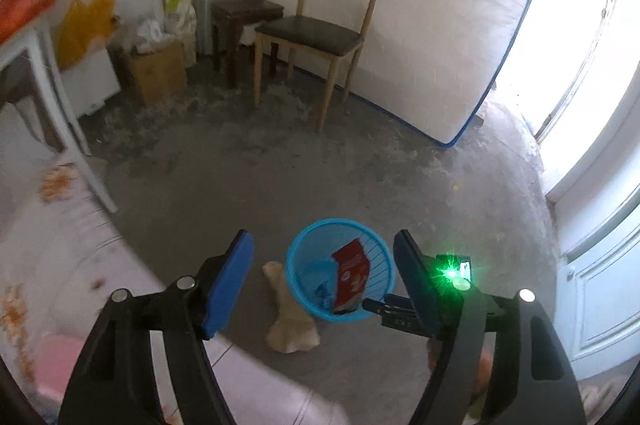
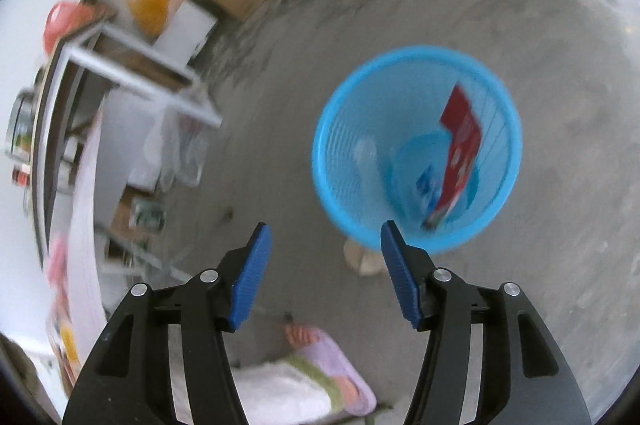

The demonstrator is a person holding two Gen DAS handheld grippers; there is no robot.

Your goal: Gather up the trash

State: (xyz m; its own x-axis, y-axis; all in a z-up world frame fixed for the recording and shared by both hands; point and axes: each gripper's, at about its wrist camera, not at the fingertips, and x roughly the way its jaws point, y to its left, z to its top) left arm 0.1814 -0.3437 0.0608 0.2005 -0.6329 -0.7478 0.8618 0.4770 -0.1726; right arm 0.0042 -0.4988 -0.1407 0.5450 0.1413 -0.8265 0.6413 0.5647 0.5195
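Observation:
A blue mesh basket [image 1: 298,277] stands on the concrete floor. Inside it a red carton [image 1: 352,273] leans upright beside a small blue wrapper [image 1: 322,291]. A crumpled beige paper piece [image 1: 290,321] lies on the floor against the basket's near left side. My left gripper [image 1: 323,239] is open and empty, high above the basket. In the right wrist view the basket [image 2: 332,153] lies just ahead, with the carton [image 2: 460,145], the wrapper [image 2: 426,185] and a blurred pale item [image 2: 366,153] inside. My right gripper [image 2: 325,228] is open and holds nothing.
A wooden chair [image 1: 316,33], a dark stool [image 1: 240,17] and a leaning mattress [image 1: 400,25] stand at the back. A cardboard box [image 1: 158,69] and bags fill the left corner beside a white table [image 1: 52,85]. A person's slippered foot [image 2: 320,341] is near the basket.

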